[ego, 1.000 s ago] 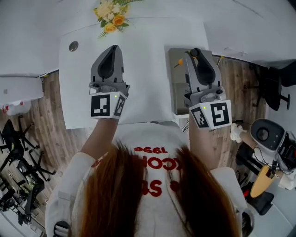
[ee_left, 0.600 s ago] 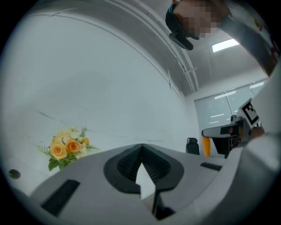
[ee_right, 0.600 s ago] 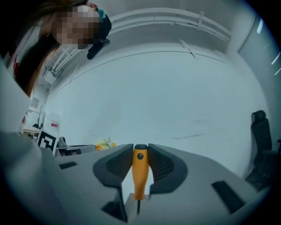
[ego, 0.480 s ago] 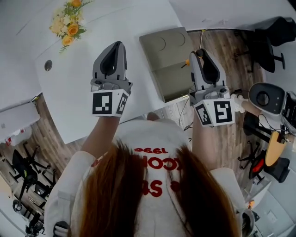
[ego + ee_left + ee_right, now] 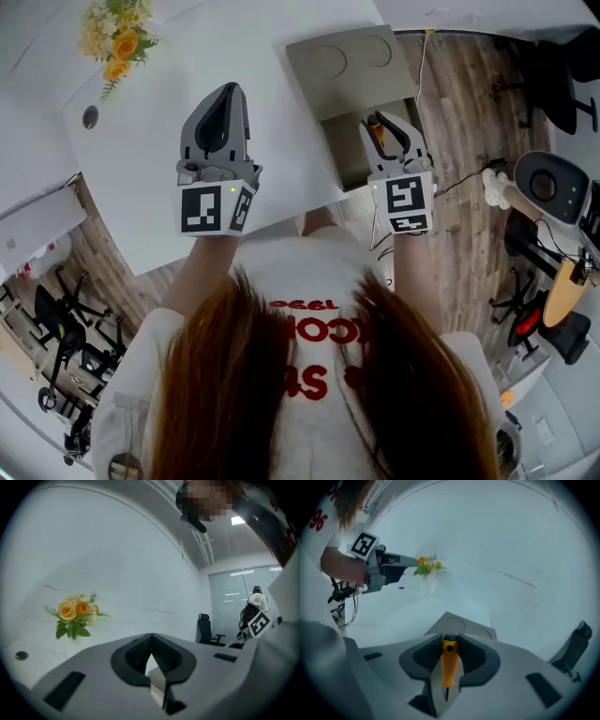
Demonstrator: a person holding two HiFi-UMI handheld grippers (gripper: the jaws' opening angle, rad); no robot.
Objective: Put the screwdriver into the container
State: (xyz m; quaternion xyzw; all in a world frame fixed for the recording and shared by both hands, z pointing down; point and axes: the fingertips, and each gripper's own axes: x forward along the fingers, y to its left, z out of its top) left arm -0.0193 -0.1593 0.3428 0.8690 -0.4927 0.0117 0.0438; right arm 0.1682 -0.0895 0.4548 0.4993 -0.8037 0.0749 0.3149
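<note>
Head view: a white rectangular table fills the upper frame, with a bunch of yellow and orange artificial flowers at 11 o'clock and a small round metal disc set in the table surface just below it. A flat grey-beige container with two round recesses and a deeper rectangular compartment lies at the table's 1 o'clock corner. The left gripper hangs over bare table at 10 o'clock from frame centre, well apart from the container. The right gripper is over the container's deeper compartment at its 5 o'clock side, and the orange-handled screwdriver with a black end cap shows between its jaws. Left gripper view: the left gripper has its jaws brought together with nothing between them (only a narrow triangular gap remains behind the tips); the flowers stand at 9 o'clock and a black office chair at 3 o'clock. Right gripper view: the right gripper is clamped on the screwdriver, both pads touching the orange handle, black cap pointing away from the camera and the thin metal shaft pointing towards it. The container lies directly beyond the jaw tips at 12 o'clock, and the left gripper appears at 10 o'clock, beside the flowers.
</note>
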